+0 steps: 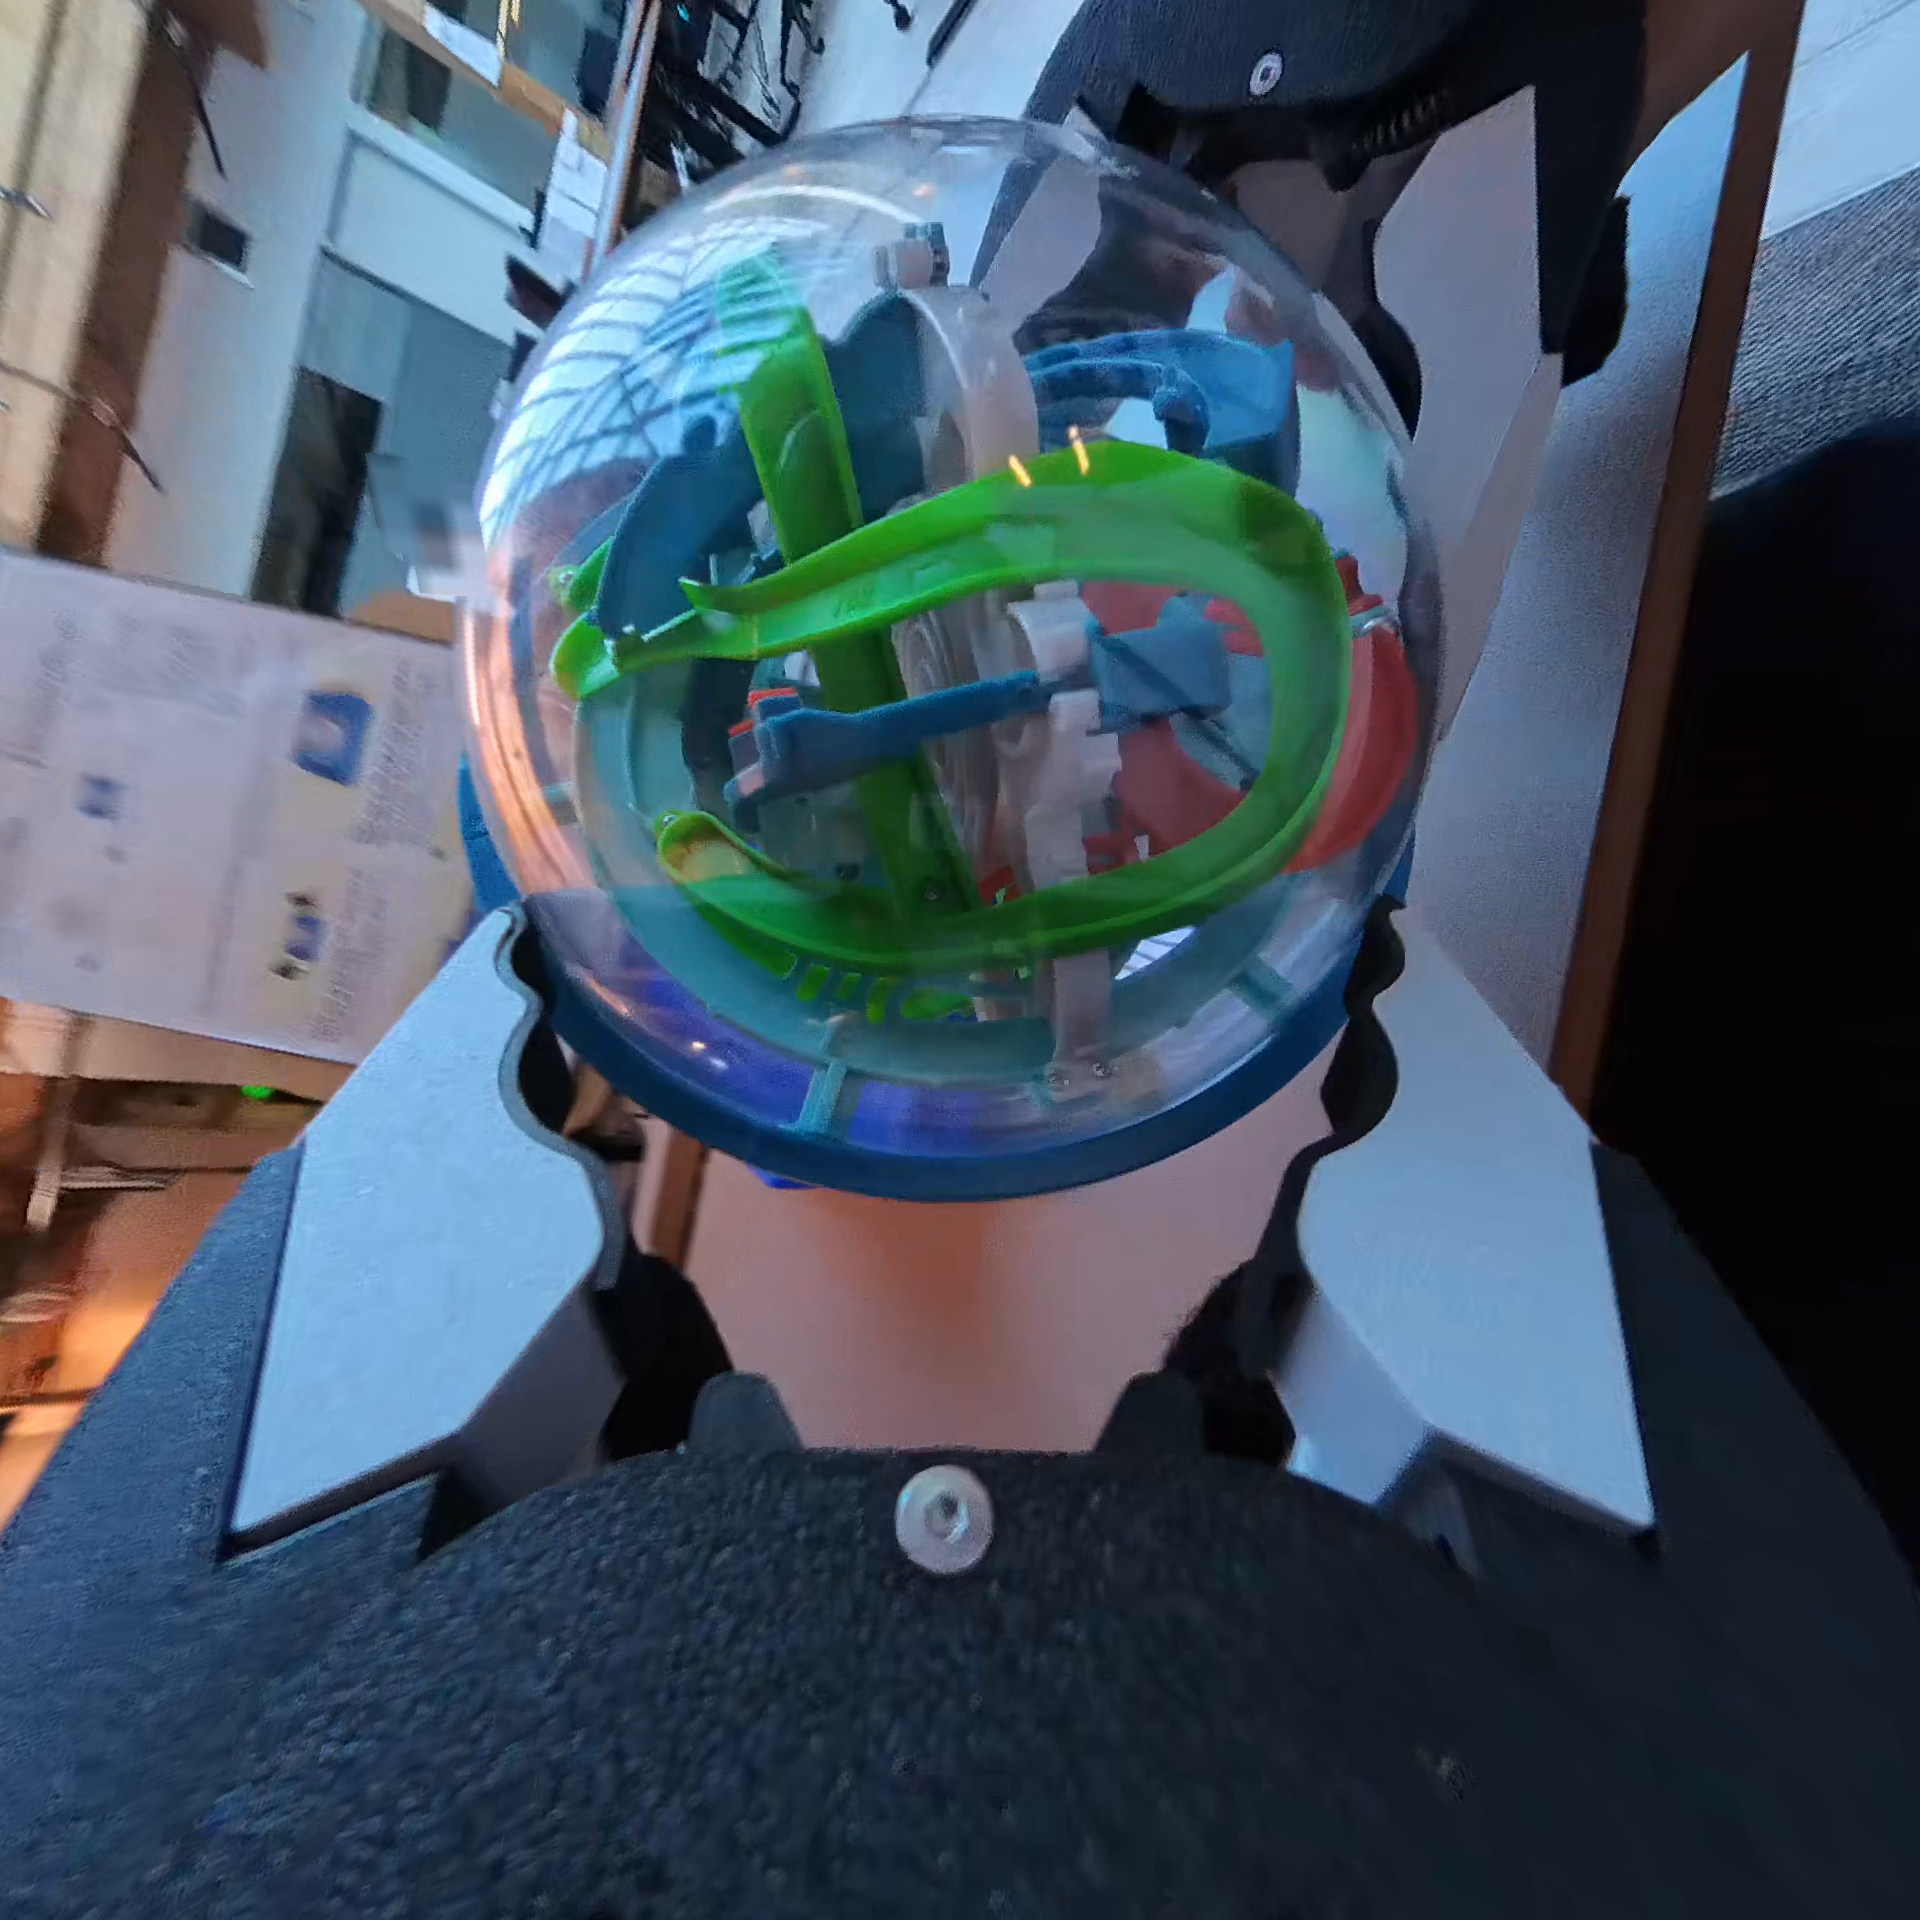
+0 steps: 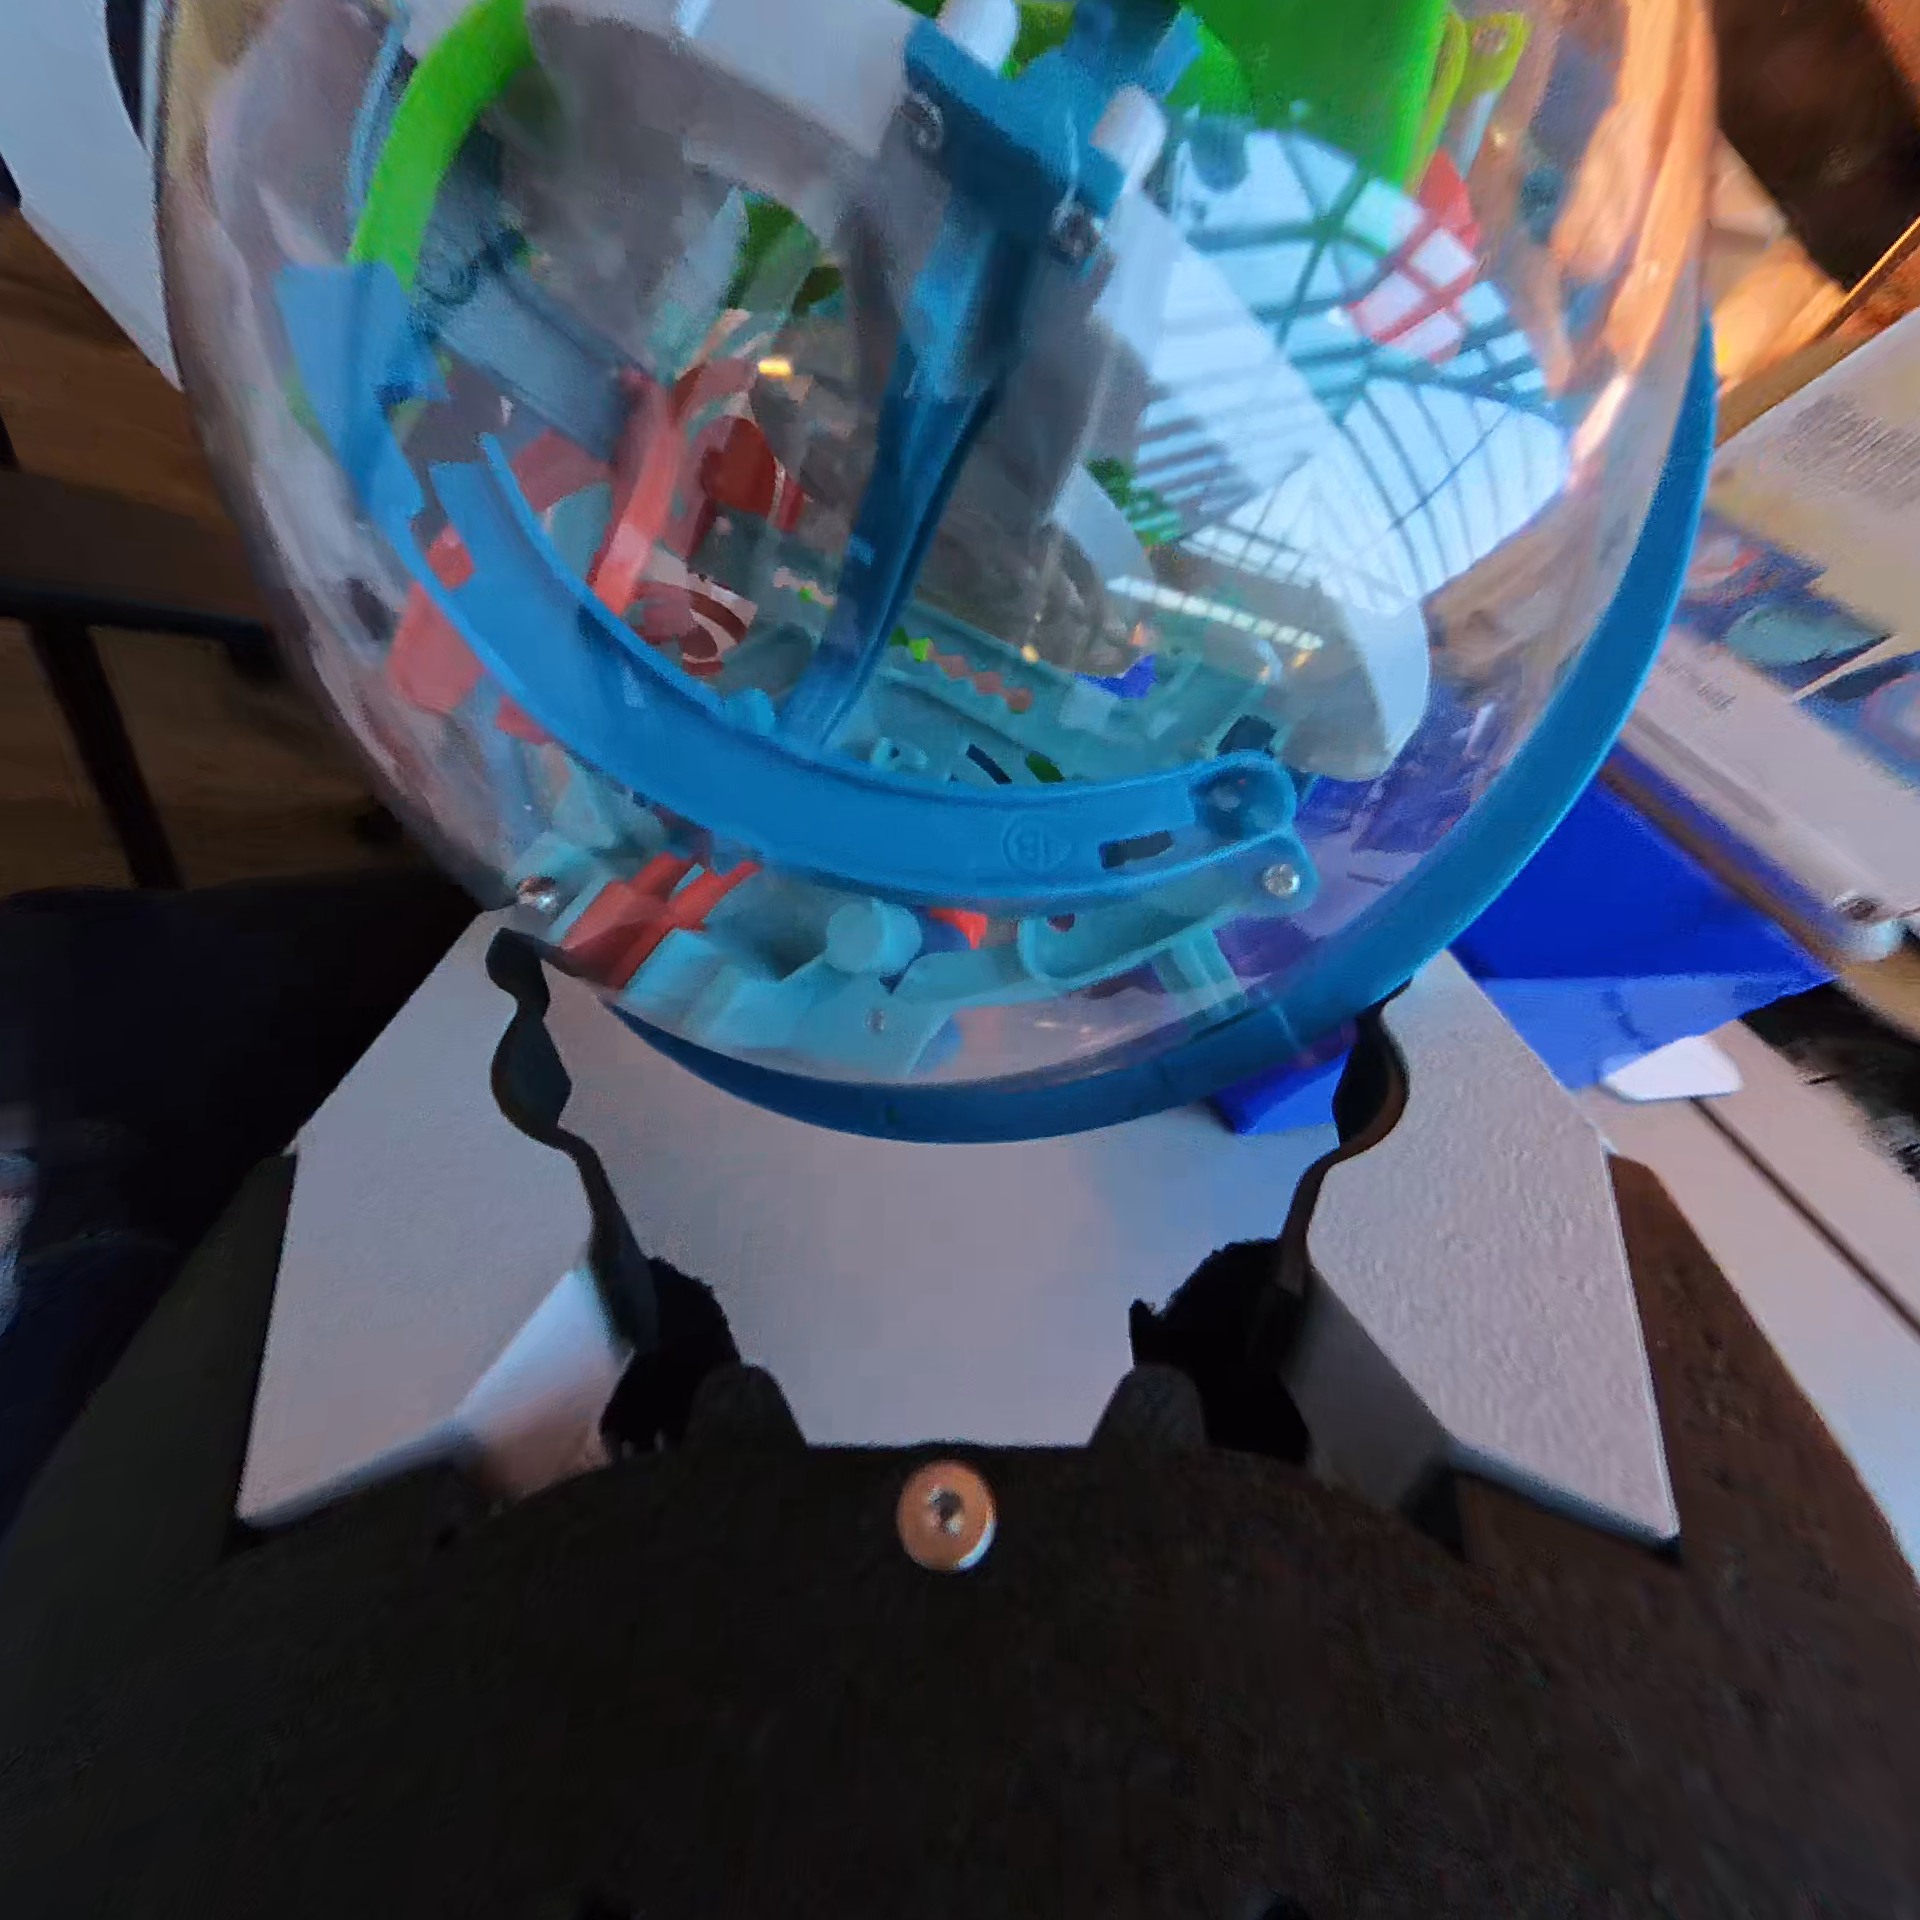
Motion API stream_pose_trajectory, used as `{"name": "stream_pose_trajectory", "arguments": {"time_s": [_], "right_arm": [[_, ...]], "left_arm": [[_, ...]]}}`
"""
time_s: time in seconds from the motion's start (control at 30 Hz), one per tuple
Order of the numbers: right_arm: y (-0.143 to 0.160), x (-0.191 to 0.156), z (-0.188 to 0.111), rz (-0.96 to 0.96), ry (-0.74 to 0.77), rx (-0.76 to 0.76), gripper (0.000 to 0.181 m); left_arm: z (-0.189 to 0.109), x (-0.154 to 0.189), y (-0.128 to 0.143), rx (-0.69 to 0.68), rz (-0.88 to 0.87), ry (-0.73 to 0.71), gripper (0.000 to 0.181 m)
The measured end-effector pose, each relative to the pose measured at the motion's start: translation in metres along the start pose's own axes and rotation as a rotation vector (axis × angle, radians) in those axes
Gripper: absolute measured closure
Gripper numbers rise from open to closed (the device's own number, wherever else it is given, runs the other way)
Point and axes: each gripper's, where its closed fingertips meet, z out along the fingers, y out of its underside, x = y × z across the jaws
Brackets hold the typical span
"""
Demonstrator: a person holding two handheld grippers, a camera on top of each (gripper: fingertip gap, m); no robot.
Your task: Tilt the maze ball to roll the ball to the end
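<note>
The maze ball (image 1: pixel 935 644) is a clear sphere with green, blue and red tracks inside and a blue ring (image 1: pixel 935 1153) around its middle. It is held in the air between both grippers. My left gripper (image 1: pixel 945 935) is shut on it, its white fingers (image 1: pixel 436 1143) pressing the ring from both sides. My right gripper (image 2: pixel 940 997) is shut on the opposite side of the maze ball (image 2: pixel 883 520) and also shows in the left wrist view (image 1: pixel 1351 156), behind the sphere. A small round yellowish thing (image 1: pixel 712 857) sits at the end of a green track; I cannot tell whether it is the ball.
A printed cardboard box (image 1: pixel 208 779) stands to the left, and a brown wooden upright (image 1: pixel 1683 520) to the right, beyond the sphere. In the right wrist view a blue block (image 2: pixel 1621 935) and a printed box (image 2: pixel 1818 499) lie on a white surface under the sphere.
</note>
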Motion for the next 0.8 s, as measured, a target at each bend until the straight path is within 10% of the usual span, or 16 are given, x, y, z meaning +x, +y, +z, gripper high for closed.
{"name": "stream_pose_trajectory", "arguments": {"time_s": [0.3,0.57,0.8], "right_arm": [[0.056,-0.013,0.022,0.12,-0.119,-0.235,0.031],[0.06,-0.018,0.024,0.192,-0.206,-0.237,0.03],[0.062,-0.017,0.024,0.185,-0.217,-0.244,0.035]], "left_arm": [[0.033,0.031,0.049,-0.011,-0.225,0.108,0.035],[0.03,0.03,0.041,0.127,-0.35,0.113,0.034],[-0.001,-0.012,0.039,0.375,-0.706,0.321,0.067]]}}
